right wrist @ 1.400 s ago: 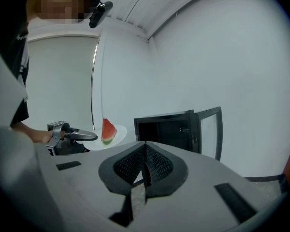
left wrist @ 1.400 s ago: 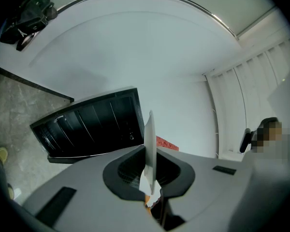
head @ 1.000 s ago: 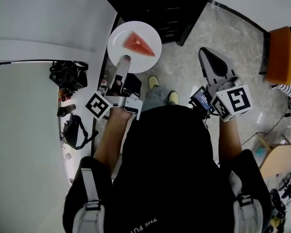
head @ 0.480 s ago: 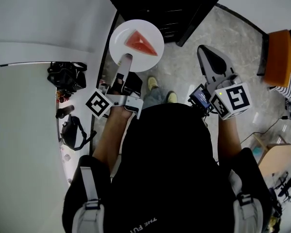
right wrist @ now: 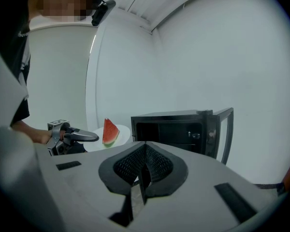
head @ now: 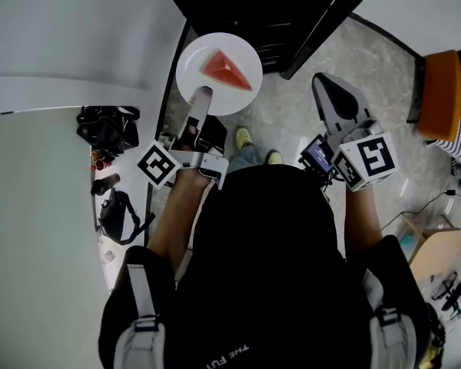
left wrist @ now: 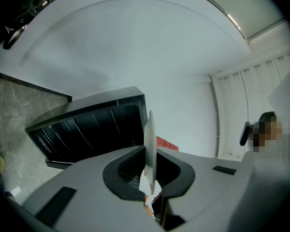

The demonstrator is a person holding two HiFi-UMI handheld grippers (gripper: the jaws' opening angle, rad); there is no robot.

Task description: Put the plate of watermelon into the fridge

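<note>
A white plate (head: pixel 207 60) carries a red watermelon wedge (head: pixel 229 69). My left gripper (head: pixel 202 95) is shut on the plate's near rim and holds it level, just before the black fridge (head: pixel 253 6). In the left gripper view the plate (left wrist: pixel 149 144) stands edge-on between the jaws, with the watermelon (left wrist: pixel 167 143) behind it and the fridge (left wrist: pixel 87 129) to the left. My right gripper (head: pixel 332 91) is shut and holds nothing, off to the right. The right gripper view shows the fridge (right wrist: pixel 176 127) with its door (right wrist: pixel 225 129) swung open, and the watermelon (right wrist: pixel 109 131) to its left.
A white counter (head: pixel 38 206) runs along the left with black bags (head: pixel 107 125) at its edge. An orange seat (head: pixel 446 87) stands at the far right. The person's shoes (head: pixel 244 135) are on the grey stone floor (head: pixel 384 75). The open fridge door (head: pixel 323 21) juts out between the grippers.
Both grippers and the plate have moved closer to the fridge, which now reaches further down into the head view. The grip on the plate is unchanged.
</note>
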